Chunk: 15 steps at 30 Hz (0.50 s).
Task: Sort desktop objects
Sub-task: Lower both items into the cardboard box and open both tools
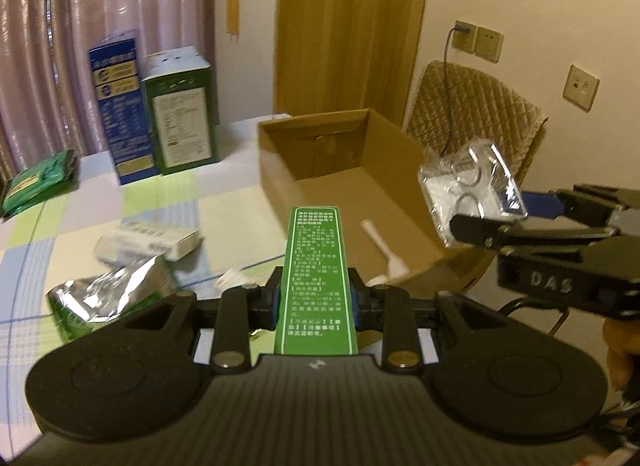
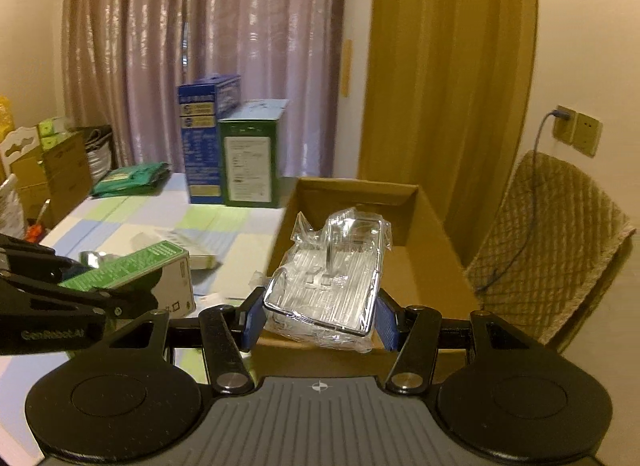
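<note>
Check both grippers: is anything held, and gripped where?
Left gripper clamps a slim green box across its narrow sides, near the end closest to the camera. Right gripper holds a clear plastic-wrapped package by its two side edges.

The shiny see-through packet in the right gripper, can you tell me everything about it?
The clear plastic packet is crinkly and shiny, wrapped around something flat and silvery with ridges. The right gripper holds it, jaws pressing its two sides. It tilts up and away, in the air above the near edge of the open cardboard box. Nothing else touches it.
</note>
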Motion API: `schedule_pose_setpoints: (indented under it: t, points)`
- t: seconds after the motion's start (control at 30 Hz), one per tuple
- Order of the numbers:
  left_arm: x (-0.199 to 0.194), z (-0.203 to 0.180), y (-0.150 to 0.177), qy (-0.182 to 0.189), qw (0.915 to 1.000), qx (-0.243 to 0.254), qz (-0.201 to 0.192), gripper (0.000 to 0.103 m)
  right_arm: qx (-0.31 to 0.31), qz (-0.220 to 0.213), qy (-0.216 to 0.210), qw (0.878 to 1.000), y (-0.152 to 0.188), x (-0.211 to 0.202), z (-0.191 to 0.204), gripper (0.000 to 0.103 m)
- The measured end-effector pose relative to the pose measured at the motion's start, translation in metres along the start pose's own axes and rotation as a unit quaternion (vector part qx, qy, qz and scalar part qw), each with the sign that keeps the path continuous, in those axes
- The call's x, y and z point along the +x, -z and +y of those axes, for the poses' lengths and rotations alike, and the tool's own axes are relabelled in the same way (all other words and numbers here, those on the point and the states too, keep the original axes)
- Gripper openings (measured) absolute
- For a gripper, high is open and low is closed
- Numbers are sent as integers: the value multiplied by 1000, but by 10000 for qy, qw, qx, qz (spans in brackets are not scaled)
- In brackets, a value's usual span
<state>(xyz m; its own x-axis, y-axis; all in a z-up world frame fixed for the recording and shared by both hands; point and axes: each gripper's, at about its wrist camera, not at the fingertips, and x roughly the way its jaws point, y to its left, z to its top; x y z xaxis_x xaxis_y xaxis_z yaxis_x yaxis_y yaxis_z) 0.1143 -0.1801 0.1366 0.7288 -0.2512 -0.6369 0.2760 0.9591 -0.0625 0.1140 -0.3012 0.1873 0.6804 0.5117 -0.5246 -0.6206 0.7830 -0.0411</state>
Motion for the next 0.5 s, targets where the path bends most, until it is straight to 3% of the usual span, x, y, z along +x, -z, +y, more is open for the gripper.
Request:
schedule_pose_setpoints:
  t: [0.5]
  points:
    - [51, -41, -45, 245, 9996, 100, 43, 25, 205, 179, 146, 9995, -4, 22, -65, 52]
